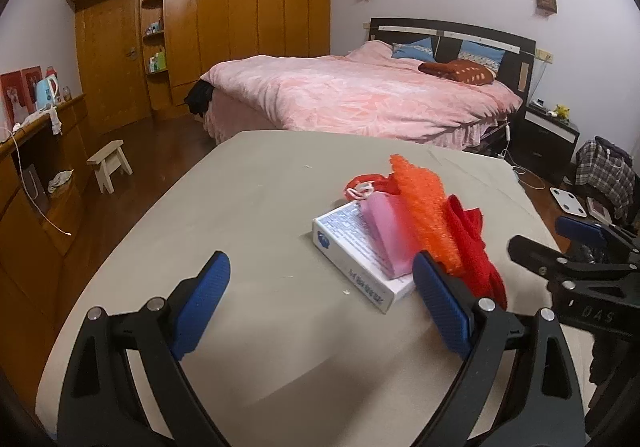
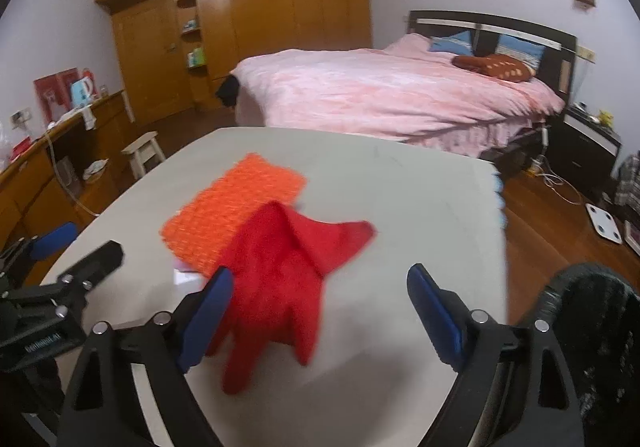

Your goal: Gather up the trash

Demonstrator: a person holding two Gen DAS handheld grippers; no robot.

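Note:
A pile of trash lies on the grey table (image 1: 240, 207): a white box with blue print (image 1: 352, 251), a pink piece (image 1: 386, 235) on top of it, an orange mesh sheet (image 1: 424, 207), a red cloth (image 1: 476, 247) and a small red and white item (image 1: 362, 185) behind. My left gripper (image 1: 320, 287) is open, its right finger close beside the box. In the right wrist view my right gripper (image 2: 320, 295) is open just above the red cloth (image 2: 288, 271), with the orange mesh (image 2: 236, 207) beyond it. The right gripper also shows in the left wrist view (image 1: 560, 243).
A dark bag opening (image 2: 592, 327) is at lower right beside the table edge. A bed with a pink cover (image 1: 360, 95), wooden wardrobe (image 1: 240, 15), small stool (image 1: 110, 163), sideboard (image 1: 40, 151) and nightstand (image 1: 548, 135) surround the table. A scale (image 1: 568, 201) lies on the floor.

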